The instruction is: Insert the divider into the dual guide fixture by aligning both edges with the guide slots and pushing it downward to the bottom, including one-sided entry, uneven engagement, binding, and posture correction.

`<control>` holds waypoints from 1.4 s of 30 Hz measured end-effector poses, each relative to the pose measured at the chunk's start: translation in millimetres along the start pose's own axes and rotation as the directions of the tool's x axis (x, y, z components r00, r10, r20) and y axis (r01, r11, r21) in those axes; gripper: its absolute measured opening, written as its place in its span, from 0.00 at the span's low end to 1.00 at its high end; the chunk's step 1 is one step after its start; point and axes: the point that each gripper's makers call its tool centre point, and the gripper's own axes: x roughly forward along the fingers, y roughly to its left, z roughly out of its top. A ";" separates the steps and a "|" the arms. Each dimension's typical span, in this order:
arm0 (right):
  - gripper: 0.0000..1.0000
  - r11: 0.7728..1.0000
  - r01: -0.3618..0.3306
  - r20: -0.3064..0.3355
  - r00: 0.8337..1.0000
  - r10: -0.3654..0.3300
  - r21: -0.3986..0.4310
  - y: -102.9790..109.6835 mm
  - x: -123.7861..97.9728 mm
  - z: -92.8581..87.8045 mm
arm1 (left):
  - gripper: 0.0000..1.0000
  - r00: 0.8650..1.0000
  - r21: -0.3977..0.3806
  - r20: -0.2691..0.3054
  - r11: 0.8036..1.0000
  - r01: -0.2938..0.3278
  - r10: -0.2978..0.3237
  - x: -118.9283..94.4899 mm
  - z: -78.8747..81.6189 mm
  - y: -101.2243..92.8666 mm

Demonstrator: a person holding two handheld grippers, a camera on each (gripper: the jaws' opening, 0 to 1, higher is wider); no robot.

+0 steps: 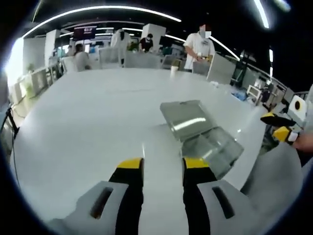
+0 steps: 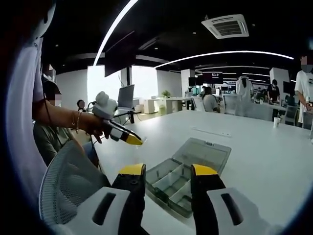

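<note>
Right claw (image 2: 167, 172) open, organizer box (image 2: 188, 172) beyond

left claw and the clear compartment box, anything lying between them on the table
Nothing. In the left gripper view the stretch of white table between the left claw and the clear compartment box, lid open, is bare.

A white table (image 1: 88, 127) — on it lies an open clear compartment box (image 2: 188, 174).

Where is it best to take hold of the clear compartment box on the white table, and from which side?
Probably grip the clear compartment box by its near outer wall, coming from above: the lid lies open on the far side, and the dividers crowd the inside.
</note>
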 end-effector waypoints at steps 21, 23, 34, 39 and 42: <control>0.28 1.000 -0.006 0.000 1.000 0.006 0.029 -4.4 1.1 5.7 | 0.29 0.983 0.062 0.159 0.994 0.085 -0.094 -0.1 26.6 -48.2; 0.26 1.000 -0.010 -0.004 1.000 0.010 0.027 -4.8 1.8 7.3 | 0.29 0.978 0.070 0.183 0.993 0.091 -0.103 -0.9 30.1 -52.1; 0.20 0.999 -0.043 -0.031 0.999 0.043 0.001 -9.4 12.9 28.3 | 0.29 0.970 0.125 0.224 0.990 0.072 -0.099 -1.8 35.5 -65.1; 0.20 0.998 -0.063 -0.036 0.997 0.062 -0.028 -9.5 21.0 40.1 | 0.29 0.962 0.130 0.251 0.989 0.075 -0.106 -3.2 39.4 -70.3; 0.19 0.997 -0.076 -0.046 0.996 0.074 -0.030 -9.7 26.5 44.5 | 0.29 0.958 0.141 0.264 0.987 0.073 -0.108 -4.1 41.3 -73.0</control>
